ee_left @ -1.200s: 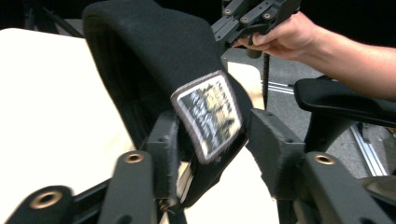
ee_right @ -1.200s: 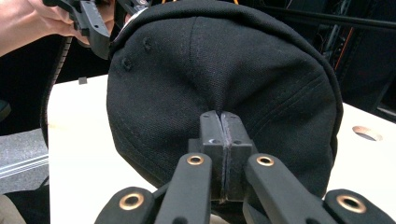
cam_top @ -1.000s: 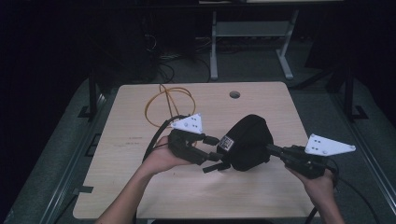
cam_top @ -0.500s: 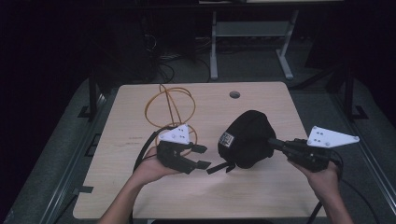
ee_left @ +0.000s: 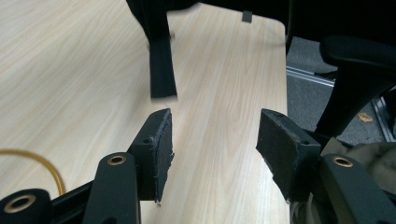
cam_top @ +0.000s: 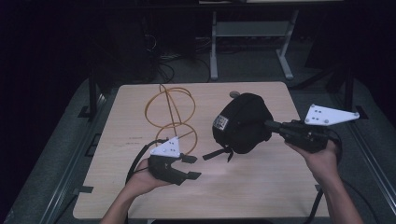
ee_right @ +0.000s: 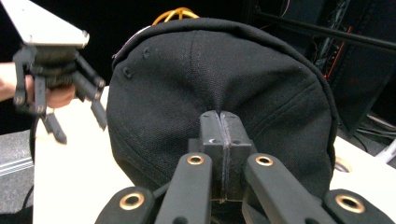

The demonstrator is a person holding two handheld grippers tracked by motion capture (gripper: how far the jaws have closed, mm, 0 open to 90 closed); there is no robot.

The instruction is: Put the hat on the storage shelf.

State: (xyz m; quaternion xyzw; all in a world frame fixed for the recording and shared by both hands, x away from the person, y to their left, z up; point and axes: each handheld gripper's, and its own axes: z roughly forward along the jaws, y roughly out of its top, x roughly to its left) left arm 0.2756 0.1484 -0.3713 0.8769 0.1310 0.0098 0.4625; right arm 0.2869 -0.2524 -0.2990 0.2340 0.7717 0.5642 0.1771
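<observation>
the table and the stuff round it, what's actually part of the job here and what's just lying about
In the job:
black cap, pinched in the shut right gripper and held above the table
cap strap, hanging loose
left gripper, jaws open with nothing between them

Lying about:
yellow cable, coiled on the table
metal stand behind the table

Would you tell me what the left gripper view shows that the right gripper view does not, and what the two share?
The left gripper view adds the left tongs up close, jaws open with nothing between them, over the table, and the dangling strap. The right gripper view adds the right tongs shut on the black cap, pinching its crown fabric, with the eyelets visible. Both share the wooden table and the yellow cable.
</observation>
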